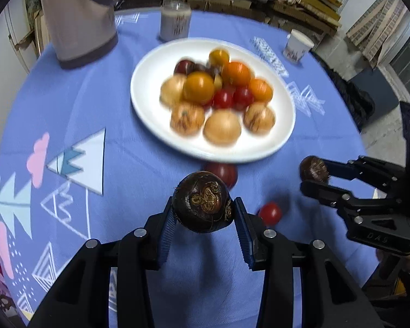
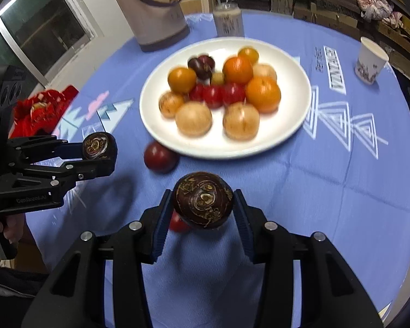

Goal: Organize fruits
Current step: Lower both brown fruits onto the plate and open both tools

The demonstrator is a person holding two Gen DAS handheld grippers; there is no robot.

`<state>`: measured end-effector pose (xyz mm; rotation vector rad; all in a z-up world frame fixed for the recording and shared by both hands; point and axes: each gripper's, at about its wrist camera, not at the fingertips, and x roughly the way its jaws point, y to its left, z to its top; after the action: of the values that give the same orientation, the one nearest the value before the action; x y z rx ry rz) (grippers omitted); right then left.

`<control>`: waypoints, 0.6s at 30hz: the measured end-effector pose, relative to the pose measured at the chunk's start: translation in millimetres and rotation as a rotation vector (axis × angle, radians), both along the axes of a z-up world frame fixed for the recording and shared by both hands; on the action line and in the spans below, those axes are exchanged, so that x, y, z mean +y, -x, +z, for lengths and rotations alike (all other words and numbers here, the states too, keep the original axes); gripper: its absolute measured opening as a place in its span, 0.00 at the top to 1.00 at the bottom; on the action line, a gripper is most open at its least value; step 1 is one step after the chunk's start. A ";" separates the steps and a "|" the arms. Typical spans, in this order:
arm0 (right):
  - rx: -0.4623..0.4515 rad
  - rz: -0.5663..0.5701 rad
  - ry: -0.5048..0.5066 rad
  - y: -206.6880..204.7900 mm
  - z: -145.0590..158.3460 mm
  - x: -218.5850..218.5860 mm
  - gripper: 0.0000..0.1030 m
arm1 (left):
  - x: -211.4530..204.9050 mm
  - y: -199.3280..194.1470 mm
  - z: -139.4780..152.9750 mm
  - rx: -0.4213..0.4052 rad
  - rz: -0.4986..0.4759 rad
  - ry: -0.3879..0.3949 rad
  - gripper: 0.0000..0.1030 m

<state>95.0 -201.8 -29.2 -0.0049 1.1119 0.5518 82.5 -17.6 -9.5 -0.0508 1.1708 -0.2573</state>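
A white plate [image 1: 150, 114] [image 2: 292, 125] holds several oranges, tan fruits, cherry tomatoes and dark fruits. My left gripper [image 1: 203, 213] [image 2: 99, 150] is shut on a dark brown water chestnut [image 1: 202, 201] above the blue cloth, near the plate's front edge. My right gripper [image 2: 203, 207] [image 1: 314, 175] is shut on another dark water chestnut [image 2: 203, 199] [image 1: 313, 168]. A dark red plum [image 1: 224, 172] [image 2: 160, 157] lies on the cloth against the plate's front rim. A small red cherry tomato [image 1: 270, 213] [image 2: 177, 222] lies on the cloth between the grippers.
A beige kettle [image 1: 76, 19] [image 2: 153, 8] and a glass jar [image 1: 175, 20] [image 2: 228, 20] stand behind the plate. A paper cup [image 1: 298, 45] [image 2: 370, 60] stands at the far right. A red packet [image 2: 43, 109] lies at the table's left edge.
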 end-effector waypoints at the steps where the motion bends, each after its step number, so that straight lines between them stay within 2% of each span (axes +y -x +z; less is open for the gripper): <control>1: -0.006 -0.005 -0.015 -4.4 5.1 -0.3 0.58 | -3.0 -4.1 4.3 -0.010 -0.005 0.004 0.59; 8: -0.046 -0.034 -0.049 -42.9 22.0 3.5 0.58 | -18.2 -50.9 20.4 -0.062 -0.025 0.002 0.59; 18: -0.020 -0.108 -0.081 -105.3 9.5 1.7 0.58 | -31.5 -119.2 11.5 -0.065 -0.020 -0.022 0.59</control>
<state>200.3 -200.2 -19.6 0.1192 1.0632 0.4991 201.7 -49.1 2.1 -0.0109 1.1102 -0.2620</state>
